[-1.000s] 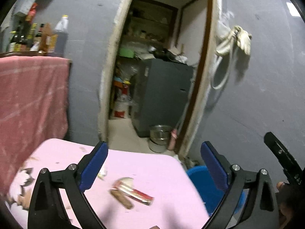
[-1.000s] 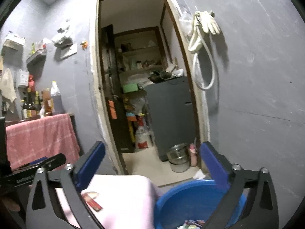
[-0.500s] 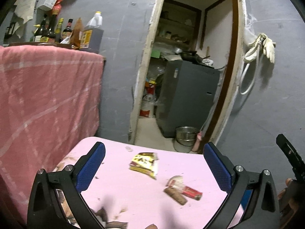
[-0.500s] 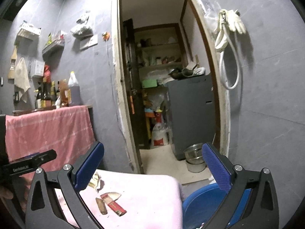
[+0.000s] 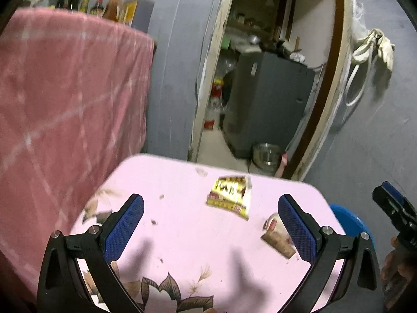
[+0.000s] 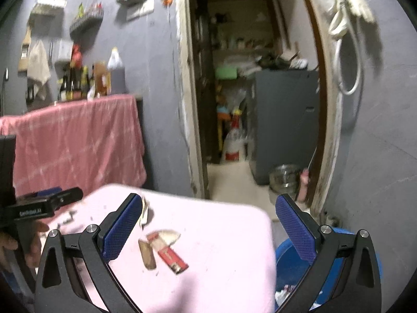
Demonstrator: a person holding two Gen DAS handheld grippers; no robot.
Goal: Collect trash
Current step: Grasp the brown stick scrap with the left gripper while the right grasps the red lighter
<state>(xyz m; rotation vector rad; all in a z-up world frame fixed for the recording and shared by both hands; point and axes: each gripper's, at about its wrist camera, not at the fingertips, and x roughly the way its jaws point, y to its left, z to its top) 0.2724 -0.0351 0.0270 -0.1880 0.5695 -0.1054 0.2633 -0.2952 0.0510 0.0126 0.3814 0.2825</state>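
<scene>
The pink desk (image 5: 182, 234) still held trash: a yellow wrapper (image 5: 229, 195) far off, a red wrapper (image 6: 166, 250) nearer. The blue bin (image 6: 289, 266) on the right held some already. Both grippers' fingers (image 5: 125, 224) were open and empty.

Pink checked cloth (image 5: 65, 99), bottles (image 6: 78, 80) above, grey cabinet (image 5: 268, 104) beyond doorway.

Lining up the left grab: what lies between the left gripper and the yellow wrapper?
Left wrist view: only bare pink tabletop with small crumbs between the open left gripper and yellow wrapper.
</scene>
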